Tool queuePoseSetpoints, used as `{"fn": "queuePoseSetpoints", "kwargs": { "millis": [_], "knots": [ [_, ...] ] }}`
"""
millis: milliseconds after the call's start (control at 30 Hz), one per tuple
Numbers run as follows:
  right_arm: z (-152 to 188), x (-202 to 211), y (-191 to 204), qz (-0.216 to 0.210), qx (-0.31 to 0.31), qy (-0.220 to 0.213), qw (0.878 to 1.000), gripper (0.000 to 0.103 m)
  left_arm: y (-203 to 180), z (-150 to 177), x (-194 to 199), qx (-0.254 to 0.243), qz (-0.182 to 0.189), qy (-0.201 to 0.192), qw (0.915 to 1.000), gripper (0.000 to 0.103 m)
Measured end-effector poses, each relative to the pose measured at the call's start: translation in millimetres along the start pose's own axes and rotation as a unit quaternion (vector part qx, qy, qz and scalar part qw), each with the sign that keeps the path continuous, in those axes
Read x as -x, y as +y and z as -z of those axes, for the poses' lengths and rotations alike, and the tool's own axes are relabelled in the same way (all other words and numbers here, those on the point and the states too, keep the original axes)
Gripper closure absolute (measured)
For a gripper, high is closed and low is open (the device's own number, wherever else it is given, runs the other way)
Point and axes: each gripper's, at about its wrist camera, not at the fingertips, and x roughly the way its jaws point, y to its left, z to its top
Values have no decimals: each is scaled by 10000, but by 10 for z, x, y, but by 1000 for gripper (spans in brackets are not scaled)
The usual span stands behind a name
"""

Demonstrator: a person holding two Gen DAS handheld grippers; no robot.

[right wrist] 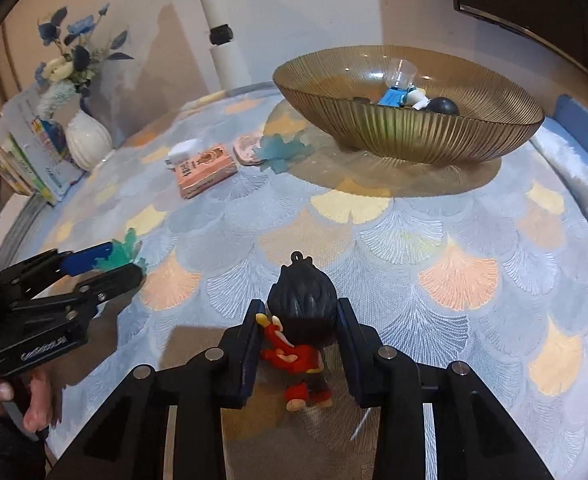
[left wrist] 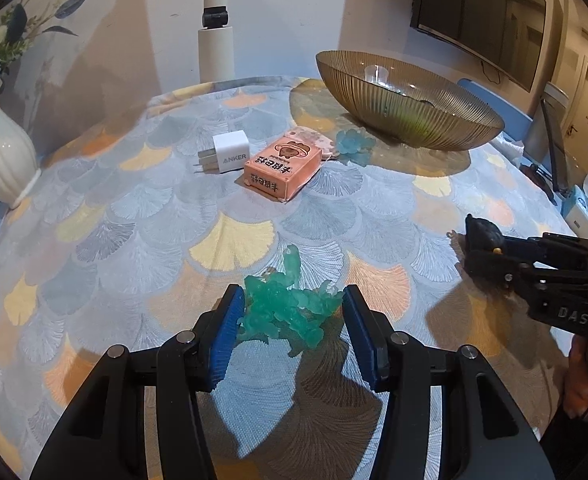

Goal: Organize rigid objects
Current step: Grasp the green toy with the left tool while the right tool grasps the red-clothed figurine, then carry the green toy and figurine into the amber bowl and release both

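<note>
charger point(left wrist: 230, 152) lies left of the card box point(left wrist: 282, 168), bowl point(left wrist: 407, 114) behind to the right.

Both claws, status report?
Left claw open around green figurine. Right claw open around black-haired doll. Both on table, bowl path unobstructed.

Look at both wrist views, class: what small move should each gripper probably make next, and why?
Probably close both. The left gripper straddles the green translucent figure, its fingers open with a gap on one side. The right gripper brackets the dark-haired red doll, seemingly not yet clamped. The ribbed bowl already holds toys, so gripping precedes carrying.
</note>
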Motion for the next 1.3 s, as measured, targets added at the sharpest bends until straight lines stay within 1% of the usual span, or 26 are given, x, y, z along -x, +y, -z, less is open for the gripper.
{"fn": "queuePoseSetpoints", "kwargs": {
  "millis": [100, 167, 300, 333, 400, 433, 533, 600, 633, 700, 733, 833, 900, 967, 1000, 1033, 1067, 1100, 1133, 1167, 1200, 1267, 1300],
  "knots": [
    [53, 66, -43, -392, 47, -68, 9992, 69, -26, 4, -3, -61, -91, 1, 9999, 57],
    [64, 107, -101, -569, -14, -92, 9983, 69, -55, 7, 3, -107, -227, -22, 9997, 57],
    [-13, 303, -293, -679, -219, -311, 9970, 69, -98, -20, 49, -121, -385, -119, 9991, 58],
    [-54, 392, -350, -702, -254, -429, 9963, 69, -107, -51, 84, -77, -337, -142, 9993, 58],
    [-164, 599, -453, -643, -271, -740, 9948, 69, -158, -138, 187, -35, -87, -274, 9996, 58],
    [-243, 724, -522, -590, -304, -944, 9933, 69, -232, -241, 282, -103, 62, -449, 9989, 58],
    [-463, 950, -738, -465, -512, -1352, 9884, 69, -489, -582, 453, -368, 298, -829, 9954, 58],
    [-603, 995, -880, -337, -635, -1467, 9866, 69, -652, -812, 482, -513, 418, -979, 9930, 57],
    [-698, 981, -974, -205, -732, -1472, 9862, 69, -772, -980, 457, -620, 491, -1041, 9914, 57],
    [-836, 913, -1123, -59, -931, -1410, 9856, 69, -949, -1207, 347, -764, 506, -1094, 9898, 57],
    [-925, 829, -1216, 36, -1051, -1348, 9853, 69, -1016, -1284, 267, -760, 514, -1084, 9899, 57],
    [-1113, 627, -1390, 244, -1195, -1154, 9858, 69, -1149, -1417, -33, -590, 645, -946, 9917, 57],
    [-1253, 505, -1479, 325, -1189, -1105, 9862, 69, -1248, -1464, -250, -591, 594, -848, 9929, 57],
    [-1363, 443, -1554, 416, -1096, -1135, 9866, 68, -1341, -1553, -396, -671, 522, -806, 9931, 53],
    [-1409, 418, -1585, 418, -1046, -1146, 9870, 67, -1356, -1599, -441, -672, 511, -791, 9933, 47],
    [-1432, 407, -1605, 449, -1026, -1146, 9871, 62, -1361, -1651, -487, -653, 483, -763, 9938, 44],
    [-1438, 421, -1632, 517, -1051, -1145, 9865, 55, -1349, -1687, -516, -622, 439, -714, 9945, 34],
    [-1416, 458, -1666, 511, -1117, -1175, 9854, 51, -1328, -1702, -540, -572, 424, -647, 9954, 24],
    [-1374, 505, -1670, 415, -1170, -1245, 9844, 41, -1261, -1686, -547, -459, 501, -553, 9962, 22],
    [-1301, 574, -1652, 239, -1173, -1359, 9835, 35, -1204, -1657, -536, -391, 595, -527, 9961, 21],
    [-1247, 623, -1622, 178, -1143, -1411, 9832, 34, -1133, -1614, -512, -307, 677, -515, 9959, 21],
    [-1122, 725, -1474, 149, -1052, -1387, 9846, 33, -995, -1485, -384, -171, 540, -623, 9965, 21],
    [-1052, 766, -1379, 25, -1001, -1349, 9858, 33, -917, -1399, -281, -116, 442, -672, 9967, 21]
  ]
}}
